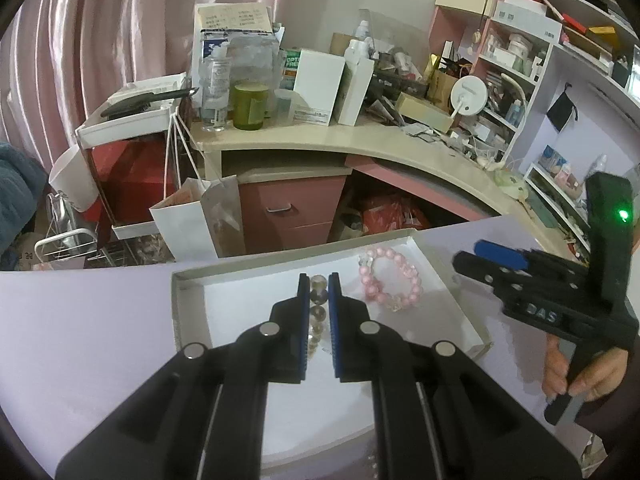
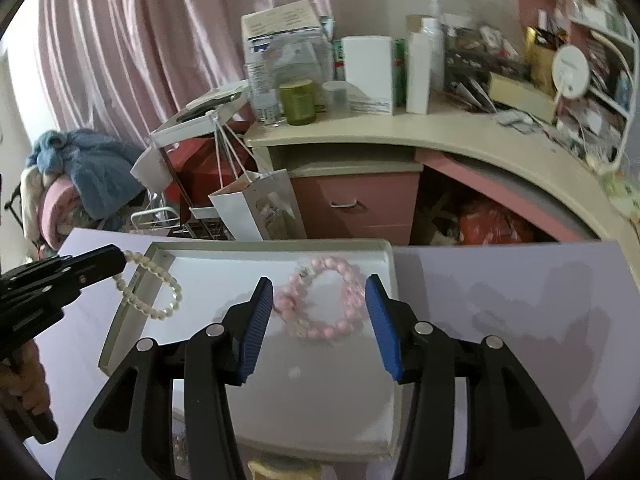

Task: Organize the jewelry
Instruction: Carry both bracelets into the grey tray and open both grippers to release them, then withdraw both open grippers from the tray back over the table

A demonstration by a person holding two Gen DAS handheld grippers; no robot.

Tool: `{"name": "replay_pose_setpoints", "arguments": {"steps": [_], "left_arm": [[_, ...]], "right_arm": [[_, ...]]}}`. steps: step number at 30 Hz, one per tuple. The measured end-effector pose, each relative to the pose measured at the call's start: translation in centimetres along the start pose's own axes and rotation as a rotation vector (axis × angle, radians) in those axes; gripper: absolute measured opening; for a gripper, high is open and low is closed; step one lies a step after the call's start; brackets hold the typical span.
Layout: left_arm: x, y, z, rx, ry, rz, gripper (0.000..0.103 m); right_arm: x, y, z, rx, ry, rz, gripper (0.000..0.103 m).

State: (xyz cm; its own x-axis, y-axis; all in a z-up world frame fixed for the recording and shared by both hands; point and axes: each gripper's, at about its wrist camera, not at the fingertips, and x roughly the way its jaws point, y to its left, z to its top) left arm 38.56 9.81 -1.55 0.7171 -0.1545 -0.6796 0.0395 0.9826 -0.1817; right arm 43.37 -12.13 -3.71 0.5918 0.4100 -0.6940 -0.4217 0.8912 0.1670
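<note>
Pearl bracelet (image 1: pixel 317 312) mostly hidden between left tool (image 1: pixel 319 288) pads; right tool (image 1: pixel 472 254) blurred

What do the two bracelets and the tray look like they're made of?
Pale bracelet: glossy whitish round beads, pearl-like, possibly imitation. Pink bracelet: smooth pink beads with some clear ones, likely glass or stone. Tray: matte white-grey, thin folded walls, probably cardboard.

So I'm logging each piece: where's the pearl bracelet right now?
The pearl bracelet hangs from the left hand-held gripper over the white tray's left rim.
</note>
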Motion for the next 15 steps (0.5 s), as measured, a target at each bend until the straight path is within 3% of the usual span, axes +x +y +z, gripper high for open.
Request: {"name": "replay_pose_setpoints", "arguments": {"steps": [3,5,6,10,15], "left_arm": [[0.2,-0.1,0.2,-0.006,-0.005,0.026,0.013],[-0.6,0.2,0.2,-0.027,-0.026,0.041,0.036],[-1.2,0.3,0.0,-0.032,-0.040,0.053,0.039],[-4.4,0.7,-1.1,-0.056,-0.084,0.079,0.042],[-9.2,0.6,-4.1,-0.065,-0.149,0.142,0.055]], "right_arm": [[-0.9,-0.4,-0.7,0.019,-0.005,0.002,0.050],[-1.9,-0.4,-1.2,0.021,-0.020,-0.001,0.050],[-2.6,-0.4,-1.6,0.024,-0.032,0.000,0.050],[-5.3,-0.3,-3.3,0.022,-0.071,-0.004,0.050],[-8.5,0.0,-6.2,0.018,-0.098,-0.007,0.050]]}}
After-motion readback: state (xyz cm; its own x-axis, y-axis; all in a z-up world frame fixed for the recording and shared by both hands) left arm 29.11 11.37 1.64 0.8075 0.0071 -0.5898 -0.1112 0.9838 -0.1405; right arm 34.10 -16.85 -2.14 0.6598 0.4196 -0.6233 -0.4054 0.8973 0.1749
